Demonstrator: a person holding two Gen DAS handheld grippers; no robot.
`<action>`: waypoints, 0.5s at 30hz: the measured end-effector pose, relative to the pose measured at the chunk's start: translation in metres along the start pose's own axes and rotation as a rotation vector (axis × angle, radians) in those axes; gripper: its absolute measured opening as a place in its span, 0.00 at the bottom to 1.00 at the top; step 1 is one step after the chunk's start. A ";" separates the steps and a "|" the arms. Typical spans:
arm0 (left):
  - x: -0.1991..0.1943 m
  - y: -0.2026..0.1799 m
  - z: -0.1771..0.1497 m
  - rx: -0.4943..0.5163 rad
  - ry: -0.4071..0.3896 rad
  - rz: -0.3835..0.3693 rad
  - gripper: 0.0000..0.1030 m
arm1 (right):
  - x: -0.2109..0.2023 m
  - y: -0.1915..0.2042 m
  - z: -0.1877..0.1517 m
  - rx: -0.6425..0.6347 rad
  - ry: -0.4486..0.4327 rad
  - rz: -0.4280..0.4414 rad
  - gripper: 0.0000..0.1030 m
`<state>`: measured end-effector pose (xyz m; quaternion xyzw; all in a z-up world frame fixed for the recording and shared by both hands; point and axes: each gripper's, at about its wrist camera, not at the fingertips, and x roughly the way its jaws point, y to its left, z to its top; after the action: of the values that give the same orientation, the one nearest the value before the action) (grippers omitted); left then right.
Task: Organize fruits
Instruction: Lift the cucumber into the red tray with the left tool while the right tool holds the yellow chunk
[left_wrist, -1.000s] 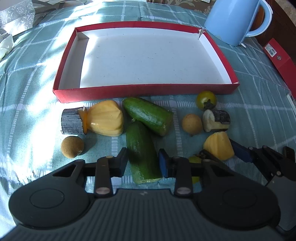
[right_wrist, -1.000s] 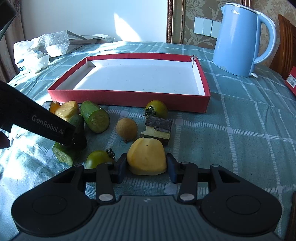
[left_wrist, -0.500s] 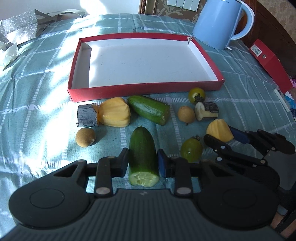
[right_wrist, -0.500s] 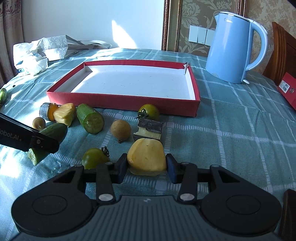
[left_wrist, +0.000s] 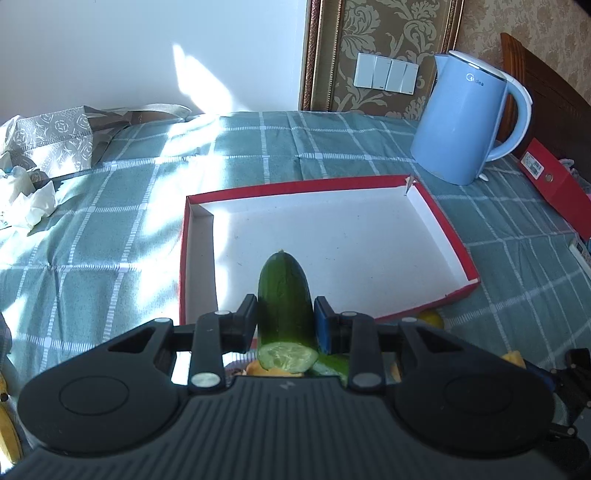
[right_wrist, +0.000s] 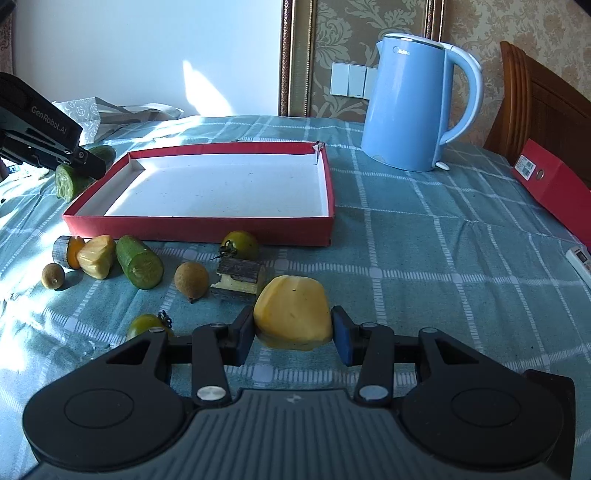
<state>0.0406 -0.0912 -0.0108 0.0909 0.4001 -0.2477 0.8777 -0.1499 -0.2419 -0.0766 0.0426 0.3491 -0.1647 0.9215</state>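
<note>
My left gripper (left_wrist: 284, 323) is shut on a cut cucumber half (left_wrist: 283, 295) and holds it in the air just short of the near rim of the red tray (left_wrist: 450, 240). The right wrist view shows that gripper (right_wrist: 79, 162) with the cucumber (right_wrist: 68, 181) left of the tray (right_wrist: 199, 230). My right gripper (right_wrist: 293, 332) is shut on a yellow fruit piece (right_wrist: 293, 314), low over the cloth. The tray holds nothing.
On the cloth before the tray lie another cucumber half (right_wrist: 139, 262), a yellow piece (right_wrist: 96, 256), two brown longans (right_wrist: 191, 277), two green tomatoes (right_wrist: 241, 244) and a bark-edged chunk (right_wrist: 240, 277). A blue kettle (right_wrist: 410, 107) stands behind the tray on the right, a red box (right_wrist: 554, 184) further right.
My left gripper has lifted the cucumber half off the cloth and carried it up and forward towards the tray. My right gripper has raised the yellow piece slightly.
</note>
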 end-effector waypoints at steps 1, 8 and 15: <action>0.007 0.001 0.003 0.005 0.004 0.007 0.29 | 0.000 -0.002 0.000 0.004 0.000 -0.008 0.42; 0.055 0.010 0.015 0.004 0.037 0.030 0.29 | -0.001 -0.012 0.001 0.024 0.011 -0.058 0.42; 0.099 0.016 0.030 -0.021 0.071 0.027 0.29 | 0.001 -0.017 0.005 0.025 0.026 -0.099 0.42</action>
<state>0.1228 -0.1241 -0.0655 0.0956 0.4322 -0.2282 0.8672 -0.1516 -0.2591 -0.0730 0.0387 0.3607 -0.2140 0.9070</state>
